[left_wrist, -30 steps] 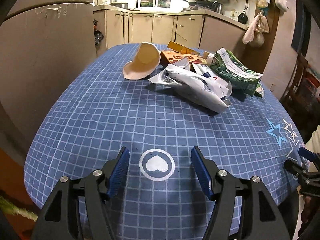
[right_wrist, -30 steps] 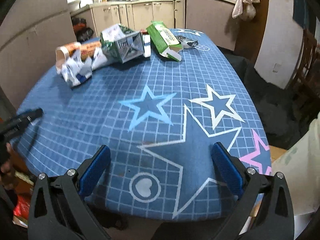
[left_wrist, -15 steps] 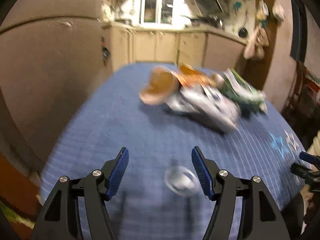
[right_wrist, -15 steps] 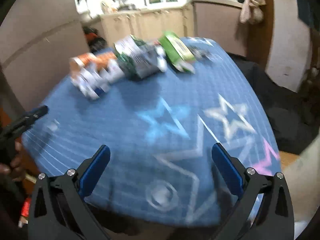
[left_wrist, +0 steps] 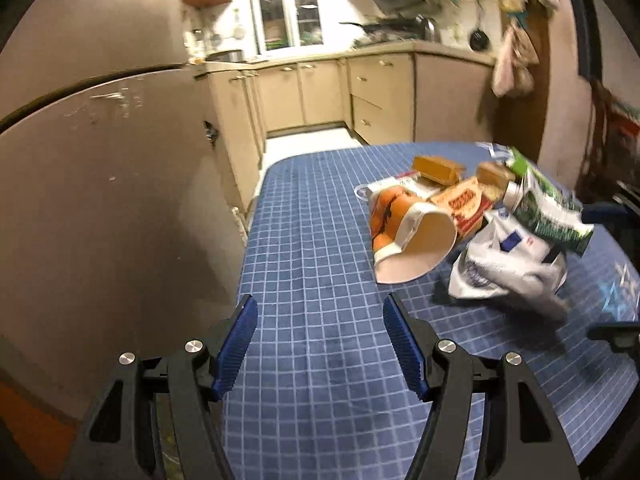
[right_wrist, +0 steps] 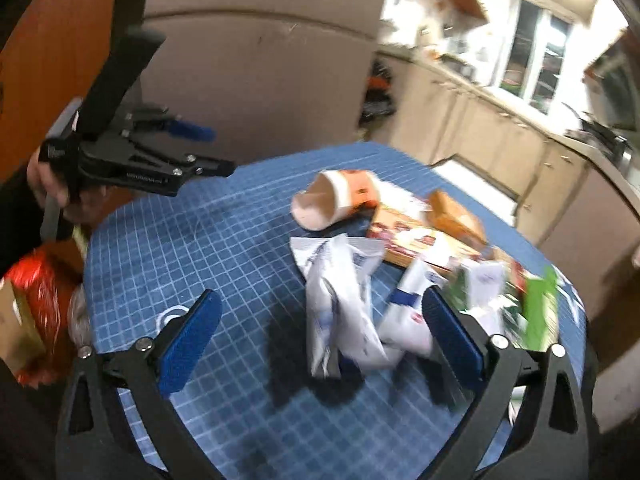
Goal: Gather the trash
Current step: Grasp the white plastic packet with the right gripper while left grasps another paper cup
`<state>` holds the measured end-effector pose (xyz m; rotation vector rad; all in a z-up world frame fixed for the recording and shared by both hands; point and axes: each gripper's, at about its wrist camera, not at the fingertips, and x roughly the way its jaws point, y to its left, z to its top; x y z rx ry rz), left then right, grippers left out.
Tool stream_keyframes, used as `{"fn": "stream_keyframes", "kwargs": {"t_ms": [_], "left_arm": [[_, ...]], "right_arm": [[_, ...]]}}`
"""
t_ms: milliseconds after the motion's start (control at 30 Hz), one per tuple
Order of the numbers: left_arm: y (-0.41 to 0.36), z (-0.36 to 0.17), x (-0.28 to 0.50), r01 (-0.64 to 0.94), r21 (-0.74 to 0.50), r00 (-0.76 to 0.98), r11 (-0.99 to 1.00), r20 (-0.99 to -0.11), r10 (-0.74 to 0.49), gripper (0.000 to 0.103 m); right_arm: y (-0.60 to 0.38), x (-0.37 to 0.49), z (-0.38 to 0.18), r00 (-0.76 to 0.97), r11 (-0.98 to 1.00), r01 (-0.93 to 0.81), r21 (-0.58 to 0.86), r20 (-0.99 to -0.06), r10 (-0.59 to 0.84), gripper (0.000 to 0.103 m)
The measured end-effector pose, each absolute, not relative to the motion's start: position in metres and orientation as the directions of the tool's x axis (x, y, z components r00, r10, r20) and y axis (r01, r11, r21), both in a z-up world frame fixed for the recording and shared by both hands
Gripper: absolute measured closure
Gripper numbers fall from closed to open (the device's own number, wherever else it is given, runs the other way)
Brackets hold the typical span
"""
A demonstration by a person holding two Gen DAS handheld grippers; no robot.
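Right wrist: closing hand-held gripper (right_wrist: 316, 328) empty above white wrapper (right_wrist: 340, 304), print unreadable.

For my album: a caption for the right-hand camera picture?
Right gripper, jaws closing, nears a crumpled white wrapper among trash on the blue table.

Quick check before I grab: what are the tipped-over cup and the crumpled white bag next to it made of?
The cup looks like coated paper: matte cream inside, a rolled rim and an orange printed wall. The white bag looks like thin plastic or foil-lined film: it holds sharp creases and carries blue print. Motion blur leaves its finish uncertain.
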<state>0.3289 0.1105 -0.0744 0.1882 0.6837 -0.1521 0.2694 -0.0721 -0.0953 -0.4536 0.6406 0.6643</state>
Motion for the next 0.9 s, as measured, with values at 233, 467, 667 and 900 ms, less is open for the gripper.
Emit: {"fn": "stream_keyframes", "kwargs": {"t_ms": [233, 467, 667, 900], "left_arm": [[0.110, -0.082, 0.352, 0.319, 0.107, 0.723, 0.942, -0.670, -0.169, 0.037], [0.085, -0.082, 0.370, 0.484, 0.136, 0.696, 0.865, -0.658, -0.286, 0.037], [0.052, -0.100, 0.390, 0.551, 0.239, 0.685, 0.799, -0.676, -0.271, 0.037], [0.044, -0.112, 0.418, 0.479, 0.242, 0.697, 0.844, -0.689, -0.198, 0.065]], "right_arm": [[-0.062, 0.303, -0.124, 0.558, 0.691, -0.698, -0.190, -0.749, 0.358, 0.037], [-0.075, 0.309, -0.133, 0.536, 0.759, -0.646, -0.085, -0.758, 0.372, 0.071], [-0.113, 0.265, -0.111, 0.590, 0.824, -0.567, 0.024, -0.687, 0.425, 0.071], [-0.139, 0.220, -0.104, 0.625, 0.875, -0.465, 0.131, -0.652, 0.430, 0.071]]}}
